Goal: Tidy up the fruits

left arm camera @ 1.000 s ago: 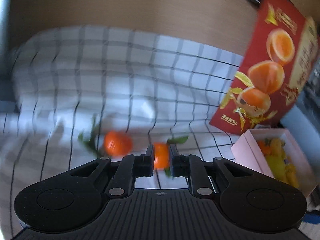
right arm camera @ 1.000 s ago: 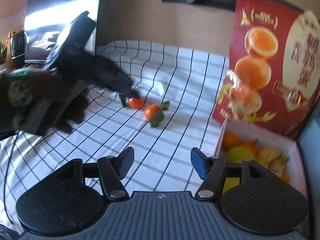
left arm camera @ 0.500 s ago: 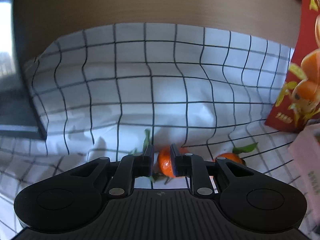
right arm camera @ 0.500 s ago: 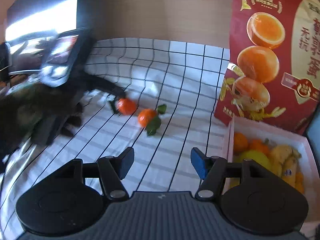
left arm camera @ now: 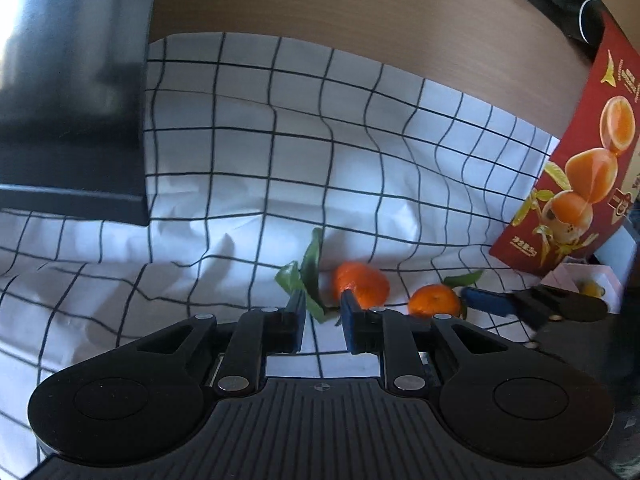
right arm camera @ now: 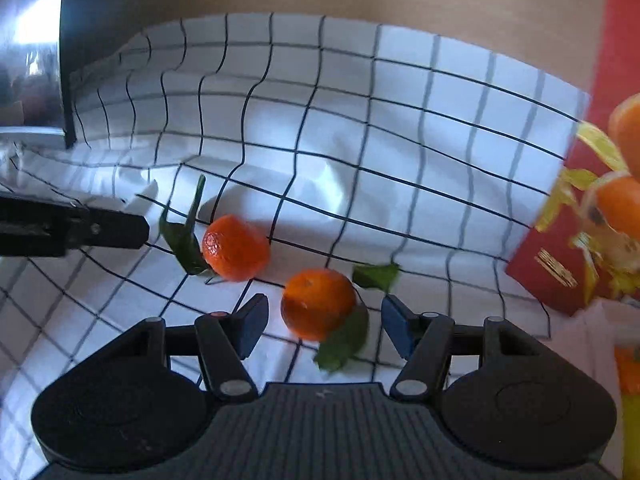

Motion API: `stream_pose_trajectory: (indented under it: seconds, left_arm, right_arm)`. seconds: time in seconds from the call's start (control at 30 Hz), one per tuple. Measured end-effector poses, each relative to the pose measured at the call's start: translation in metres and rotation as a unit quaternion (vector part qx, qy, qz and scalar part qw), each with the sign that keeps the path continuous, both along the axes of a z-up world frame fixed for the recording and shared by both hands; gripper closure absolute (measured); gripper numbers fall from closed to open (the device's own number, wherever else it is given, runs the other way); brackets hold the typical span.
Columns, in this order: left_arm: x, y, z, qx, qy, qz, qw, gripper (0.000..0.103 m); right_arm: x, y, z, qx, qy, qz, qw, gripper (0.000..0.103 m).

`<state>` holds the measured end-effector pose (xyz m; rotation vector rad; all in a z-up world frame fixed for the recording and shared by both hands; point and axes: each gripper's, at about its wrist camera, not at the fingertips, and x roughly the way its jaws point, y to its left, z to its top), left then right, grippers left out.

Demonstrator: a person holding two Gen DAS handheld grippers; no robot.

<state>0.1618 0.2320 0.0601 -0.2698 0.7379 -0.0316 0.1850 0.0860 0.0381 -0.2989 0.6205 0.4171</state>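
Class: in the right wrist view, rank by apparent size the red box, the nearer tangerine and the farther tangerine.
1. Red box, though cropped.
2. Nearer tangerine.
3. Farther tangerine.
The tangerines' difference may be only nearness to the camera.

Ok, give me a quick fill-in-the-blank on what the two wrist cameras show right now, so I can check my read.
1. On the checked cloth, the nearer tangerine and the farther tangerine both carry green ___.
2. The right gripper straddles the nearer tangerine with its jaws ___, not touching it.
3. The carton standing at the cloth's right edge is mostly ___ in colour.

Missing words: leaves; open; red.
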Motion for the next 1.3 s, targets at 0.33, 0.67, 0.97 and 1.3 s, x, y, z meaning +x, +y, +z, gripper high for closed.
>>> stream_pose_trajectory:
  seconds: [0.33,0.67,0.97,1.3]
  left_arm:
    - [0.026,-0.019,0.008,0.008,-0.006,-0.025,0.9996,0.081]
    - [0.068,-0.023,-0.004,0.04,0.003,-0.02,0.999,0.081]
    - [0.063,-0.023,-0.013,-0.007,0.02,-0.012,0.9997,0.081]
    - [-0.038,-0.087,0.006,-0.033,0.043,-0.048,0.9974,0.081]
  right_arm:
    - [0.001,-0.02,0.001,0.014,0.027,-0.011,0.999,0.059]
    - [-0.074,-0.064,0.037,0.06,0.017,0.074,0.995,0.059]
    - [-0.119,-0.094,0.013,0.03,0.046,0.074,0.996,0.059]
    - [-0.159,-0.134,-0.002,0.058,0.08,0.089,0.991,0.059]
